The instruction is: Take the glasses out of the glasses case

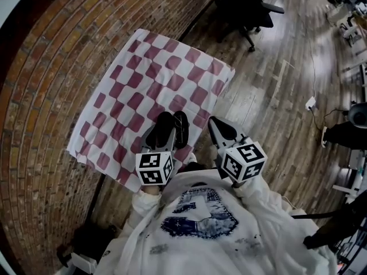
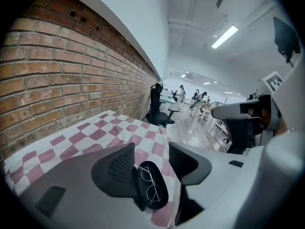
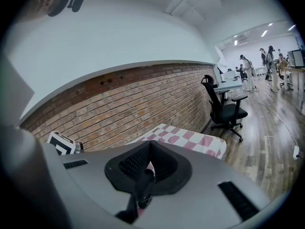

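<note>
A black glasses case (image 2: 161, 200) lies open on the red-and-white checked cloth (image 2: 114, 130), with thin wire-framed glasses (image 2: 150, 182) resting inside it. My left gripper (image 2: 151, 149) hovers just above the case, open; the case sits low between the jaws, close to the left one, and neither pad touches it. In the head view the left gripper (image 1: 171, 128) is over the near edge of the cloth (image 1: 155, 73). My right gripper (image 1: 214, 122) stays beside the table's right edge, shut and empty. In the right gripper view the right gripper (image 3: 149, 145) shows the case (image 3: 143, 190) as a dark shape below it.
A brick wall (image 1: 51, 96) runs along the table's left and far side. A black office chair (image 1: 246, 10) stands on the wooden floor (image 1: 269, 96) beyond the table. People (image 2: 198, 99) stand far off in the room.
</note>
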Available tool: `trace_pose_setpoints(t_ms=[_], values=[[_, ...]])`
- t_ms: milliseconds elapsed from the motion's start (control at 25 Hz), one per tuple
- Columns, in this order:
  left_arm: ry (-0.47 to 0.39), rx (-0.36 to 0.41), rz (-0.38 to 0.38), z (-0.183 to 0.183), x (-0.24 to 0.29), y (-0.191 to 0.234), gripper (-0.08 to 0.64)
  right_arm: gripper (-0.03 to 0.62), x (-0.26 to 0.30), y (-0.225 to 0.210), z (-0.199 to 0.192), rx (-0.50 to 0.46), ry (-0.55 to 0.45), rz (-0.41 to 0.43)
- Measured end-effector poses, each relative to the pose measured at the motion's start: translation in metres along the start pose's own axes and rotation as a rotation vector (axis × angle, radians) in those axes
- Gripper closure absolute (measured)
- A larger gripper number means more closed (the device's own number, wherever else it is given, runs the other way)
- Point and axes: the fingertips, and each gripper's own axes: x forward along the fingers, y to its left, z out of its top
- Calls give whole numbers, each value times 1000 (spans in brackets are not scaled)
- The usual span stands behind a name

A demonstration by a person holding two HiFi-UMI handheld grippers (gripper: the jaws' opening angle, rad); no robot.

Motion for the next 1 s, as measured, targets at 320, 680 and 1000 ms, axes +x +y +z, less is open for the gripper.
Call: trace_pose_setpoints(t_ms=[320, 680, 1000], values=[[76, -19, -56, -18, 24, -7, 324, 578, 4, -8, 1, 12, 4, -19], [214, -104, -76, -57, 65, -8, 330, 578, 2, -22, -3, 41, 12, -45], [291, -139, -65, -85, 87, -5, 344, 578, -7, -37, -10, 66, 16, -83]])
